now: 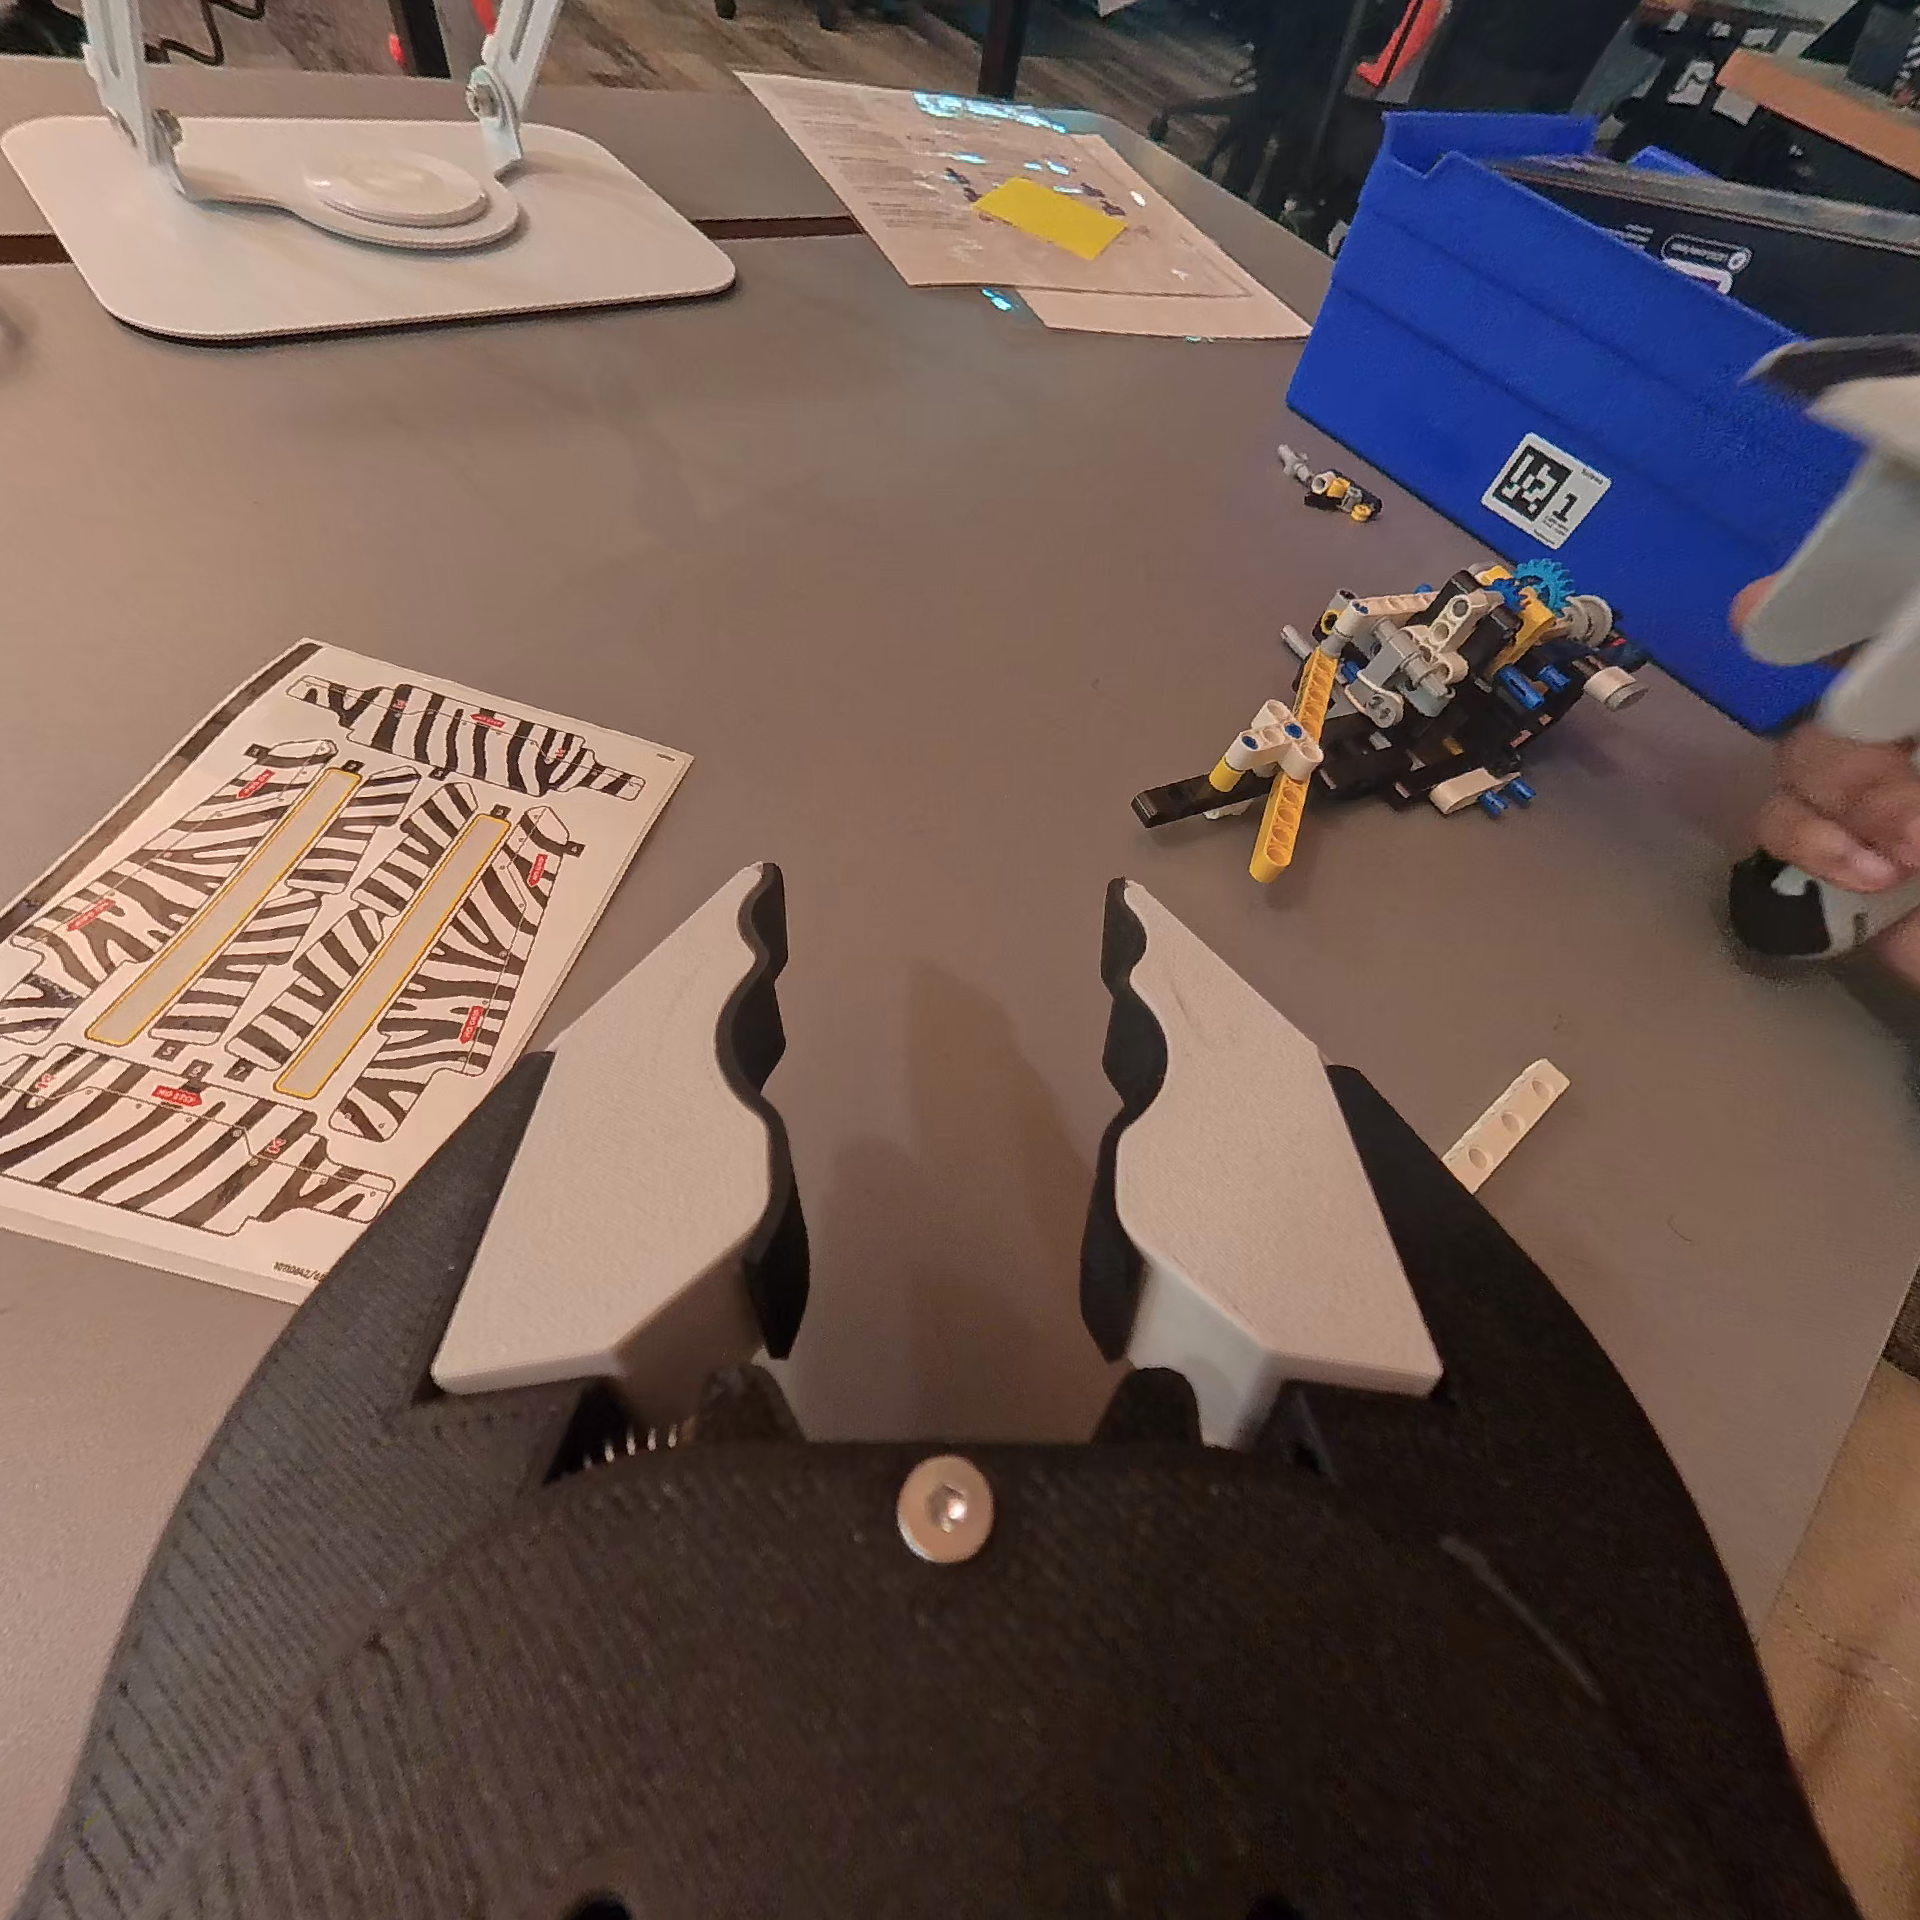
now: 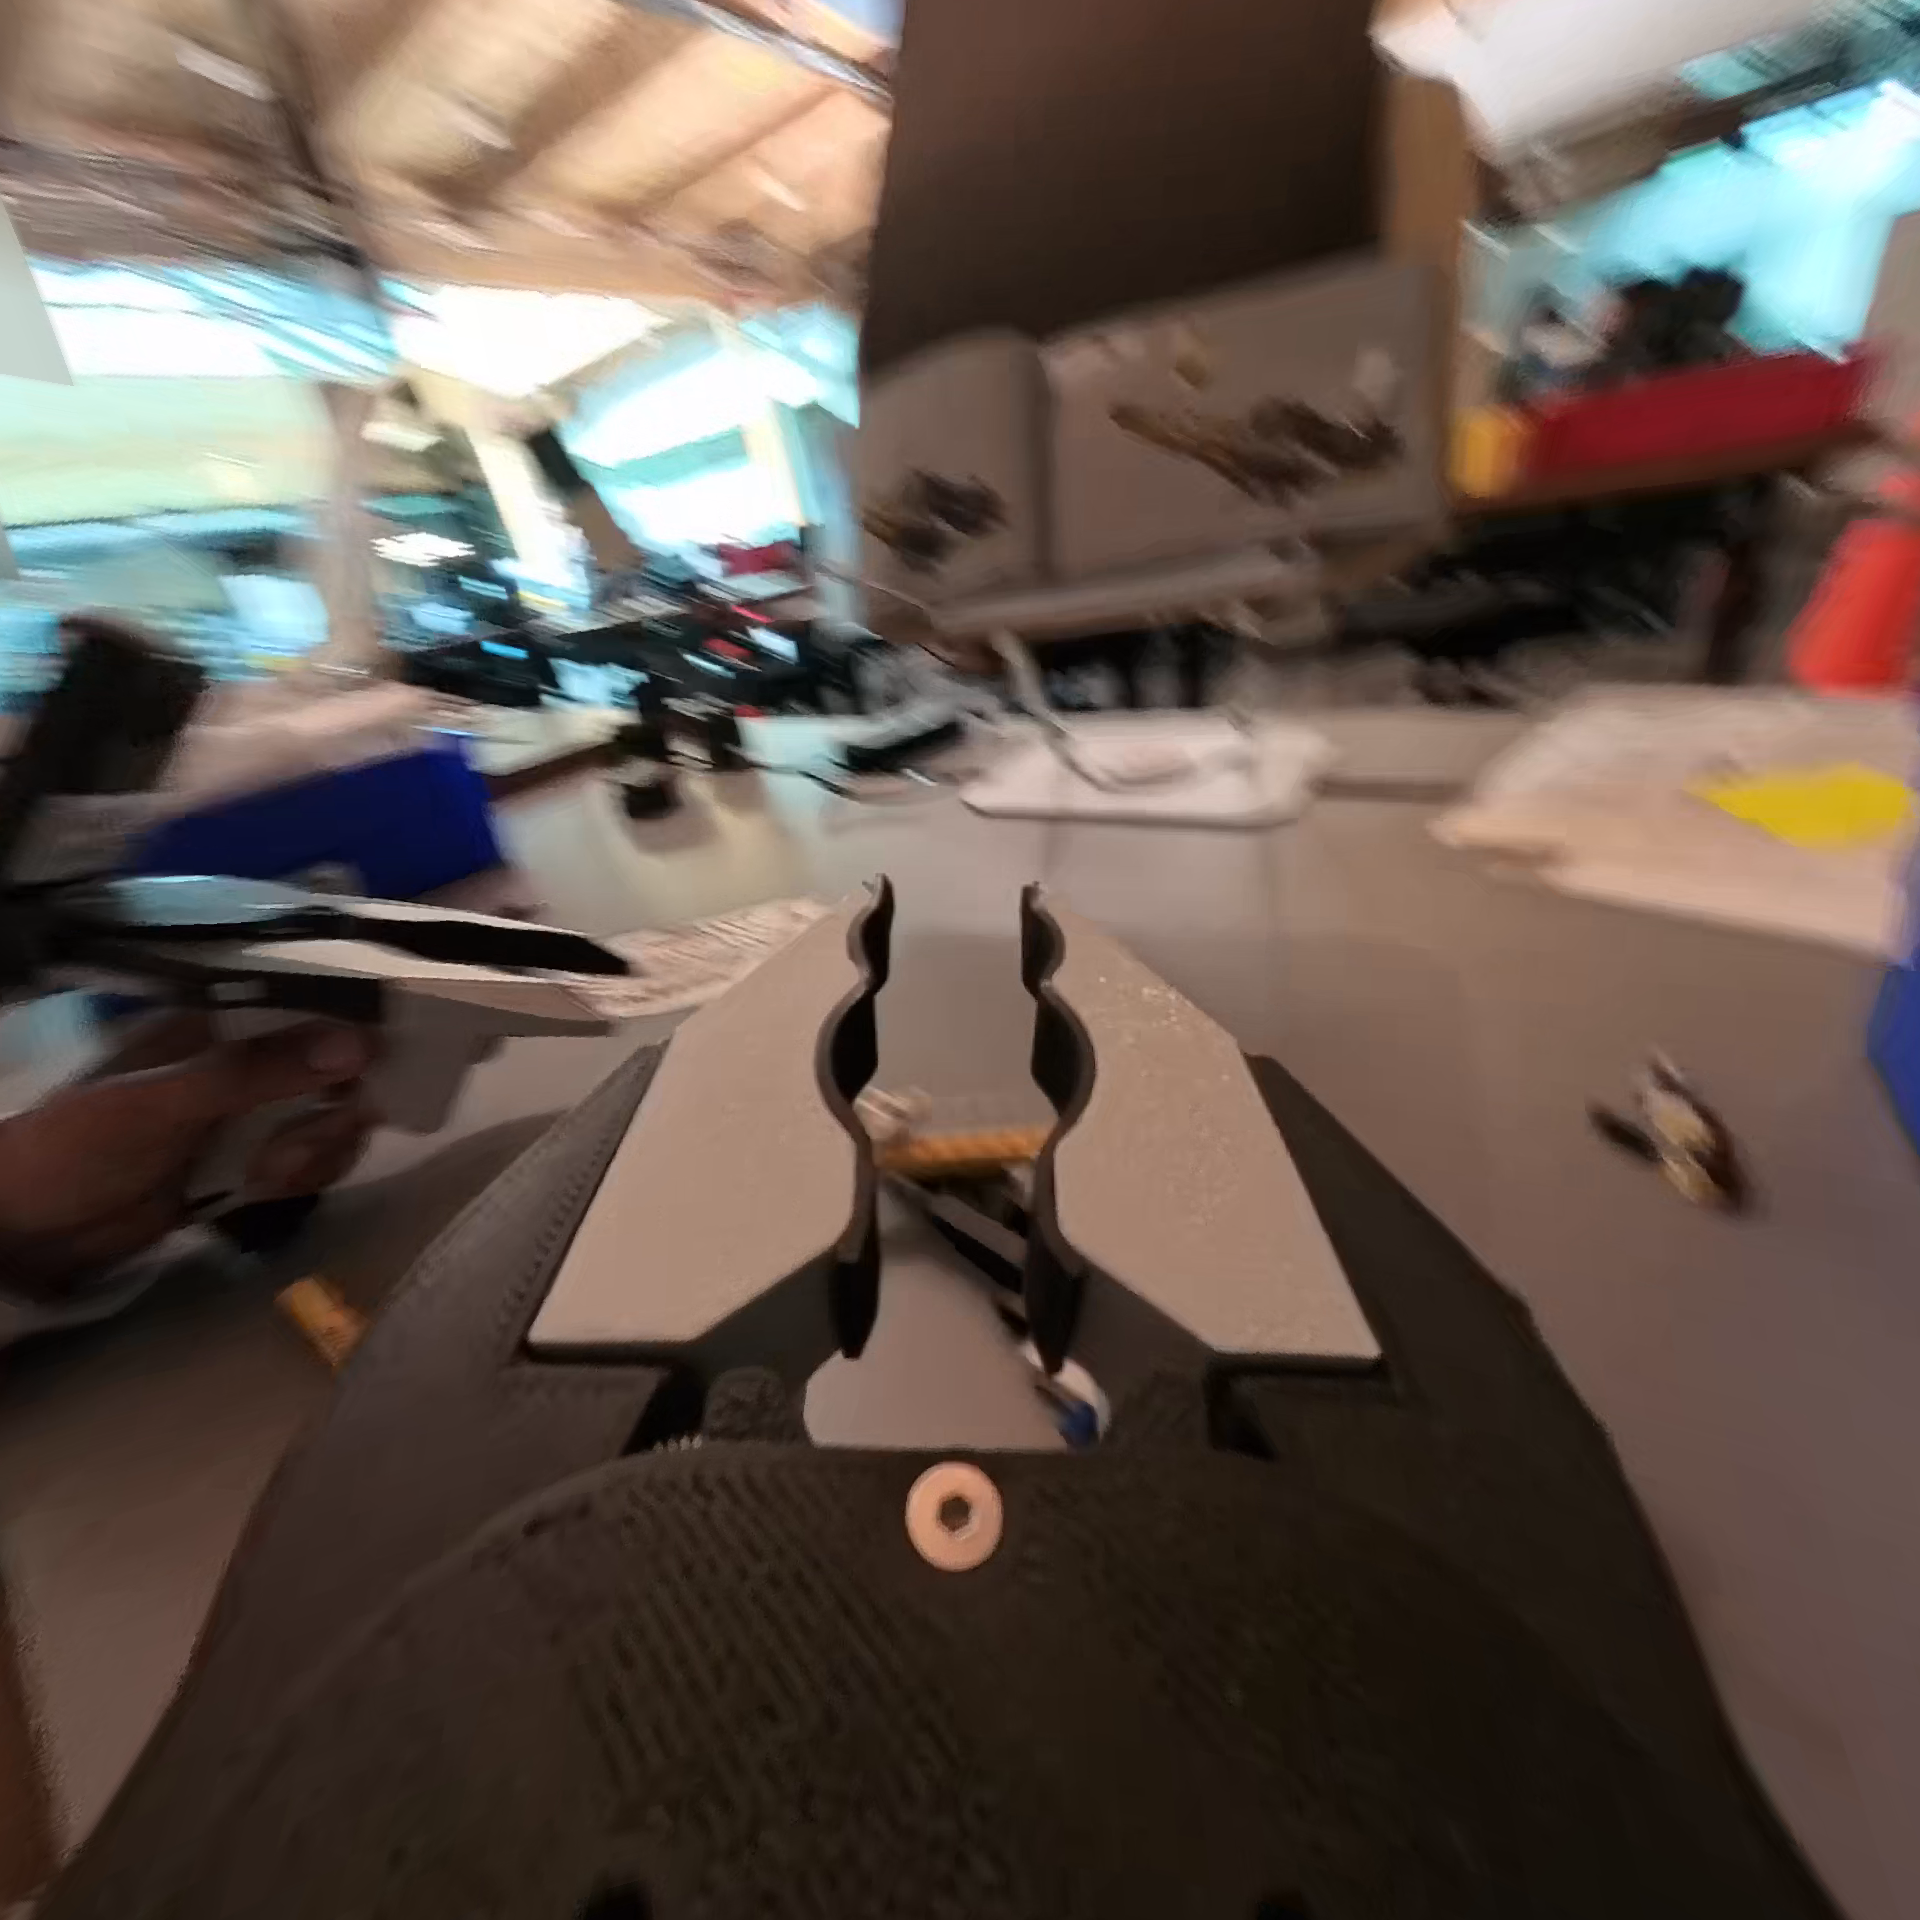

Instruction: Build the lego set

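Note:
The part-built lego model (image 1: 1434, 686), black, yellow, white and blue, lies on the grey table (image 1: 831, 520) at the right, in front of a blue bin (image 1: 1558, 343). My left gripper (image 1: 940, 883) is open and empty over bare table, left of the model. A loose white beam (image 1: 1507, 1122) lies by its right finger. My right gripper (image 2: 956, 894) is partly open with nothing between its tips. The model (image 2: 956, 1153) shows below it through the gap. The right gripper (image 1: 1849, 582) also shows blurred at the right edge of the left wrist view, above the model.
A zebra-striped sticker sheet (image 1: 312, 956) lies at the left. A small lego sub-assembly (image 1: 1335, 494) sits near the bin and also shows in the right wrist view (image 2: 1673, 1132). A white stand base (image 1: 364, 229) and papers with a yellow note (image 1: 1039, 208) are at the back. To reach the small lego sub-assembly (image 1: 1335, 494) in a straight line is about 20 cm for my right fingers, about 30 cm for my left. It turns up in the right wrist view (image 2: 1675, 1149) as well.

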`<action>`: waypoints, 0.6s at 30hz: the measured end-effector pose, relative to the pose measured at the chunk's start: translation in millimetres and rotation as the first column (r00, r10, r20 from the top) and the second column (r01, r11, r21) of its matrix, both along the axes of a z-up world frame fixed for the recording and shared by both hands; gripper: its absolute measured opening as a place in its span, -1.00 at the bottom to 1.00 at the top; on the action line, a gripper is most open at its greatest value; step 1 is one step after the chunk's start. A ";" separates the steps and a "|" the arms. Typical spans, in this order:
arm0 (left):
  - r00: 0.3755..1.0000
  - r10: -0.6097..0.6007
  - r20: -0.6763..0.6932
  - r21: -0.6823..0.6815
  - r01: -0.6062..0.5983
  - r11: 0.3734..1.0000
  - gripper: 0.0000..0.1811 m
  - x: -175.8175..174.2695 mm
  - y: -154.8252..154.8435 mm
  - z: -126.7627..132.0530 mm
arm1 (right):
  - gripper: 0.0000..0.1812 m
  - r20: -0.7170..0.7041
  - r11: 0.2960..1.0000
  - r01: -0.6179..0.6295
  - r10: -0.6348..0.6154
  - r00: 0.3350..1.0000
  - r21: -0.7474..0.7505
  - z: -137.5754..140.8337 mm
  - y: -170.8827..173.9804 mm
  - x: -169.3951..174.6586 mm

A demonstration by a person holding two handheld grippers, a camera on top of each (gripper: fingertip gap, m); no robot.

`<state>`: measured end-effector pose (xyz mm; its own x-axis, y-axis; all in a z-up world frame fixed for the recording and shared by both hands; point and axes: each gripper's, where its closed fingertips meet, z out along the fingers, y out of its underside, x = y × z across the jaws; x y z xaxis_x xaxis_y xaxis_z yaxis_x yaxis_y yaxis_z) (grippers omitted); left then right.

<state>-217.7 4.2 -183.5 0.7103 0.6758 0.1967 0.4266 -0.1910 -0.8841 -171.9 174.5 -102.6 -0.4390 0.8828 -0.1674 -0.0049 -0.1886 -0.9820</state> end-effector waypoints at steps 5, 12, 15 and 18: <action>1.000 0.000 0.003 0.007 0.000 1.000 -0.34 0.2 0.3 0.6 | -0.62 0.161 0.850 -0.483 0.457 0.875 0.210 -32.7 -59.9 45.7; 1.000 0.000 0.008 0.006 0.000 1.000 -0.34 0.0 0.3 -0.1 | -0.54 0.525 0.655 -0.662 0.443 0.727 0.365 -107.1 -79.9 72.5; 1.000 0.000 0.009 0.005 0.000 1.000 -0.33 0.0 0.3 -0.4 | -0.57 0.590 0.598 -0.683 0.392 0.706 0.419 -125.1 -82.6 75.5; 1.000 0.001 0.009 0.006 -0.001 1.000 -0.34 -0.1 0.2 -0.3 | -0.68 0.589 0.584 -0.685 0.390 0.708 0.436 -126.7 -86.6 76.7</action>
